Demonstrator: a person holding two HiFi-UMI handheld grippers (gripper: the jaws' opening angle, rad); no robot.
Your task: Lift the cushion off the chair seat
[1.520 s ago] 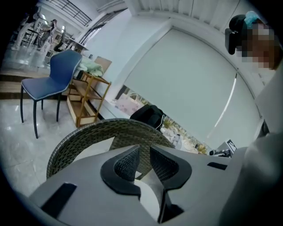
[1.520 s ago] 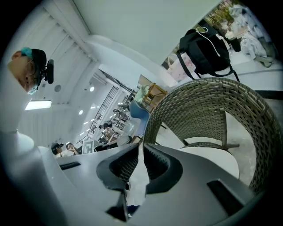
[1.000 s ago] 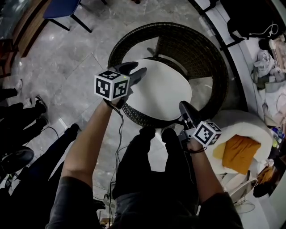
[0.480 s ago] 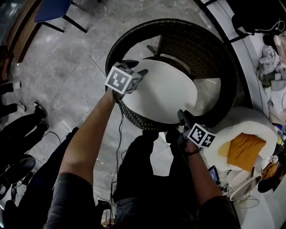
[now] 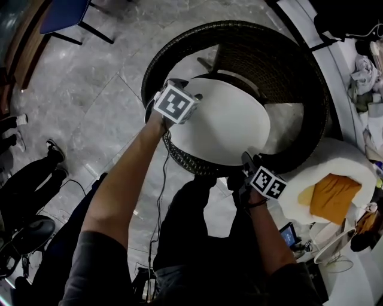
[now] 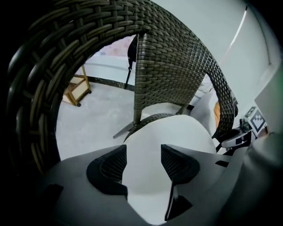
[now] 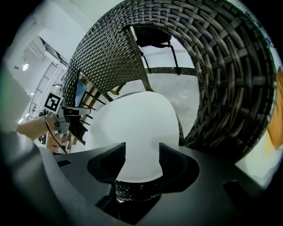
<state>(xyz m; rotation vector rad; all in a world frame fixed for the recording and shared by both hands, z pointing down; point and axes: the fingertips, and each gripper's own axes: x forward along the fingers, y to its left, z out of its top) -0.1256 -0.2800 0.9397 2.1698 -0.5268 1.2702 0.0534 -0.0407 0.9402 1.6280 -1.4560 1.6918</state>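
A white round cushion lies on the seat of a dark wicker chair. My left gripper hovers over the cushion's left edge; in the left gripper view the cushion fills the gap between the jaws of the left gripper, which are opening with no pad pressing on it. My right gripper sits at the cushion's near right edge, by the wicker rim. In the right gripper view the cushion shows between the jaws of the right gripper, which are opening, pads apart from it.
The chair's woven arms curve high around the seat. A white round pouf with an orange cloth stands right of the chair. A blue chair is at the far left, and people's legs stand on the grey floor at left.
Both grippers have come down toward the cushion's edges. The left moved right onto the cushion's left rim; the right sank to the near right rim and its jaws opened.
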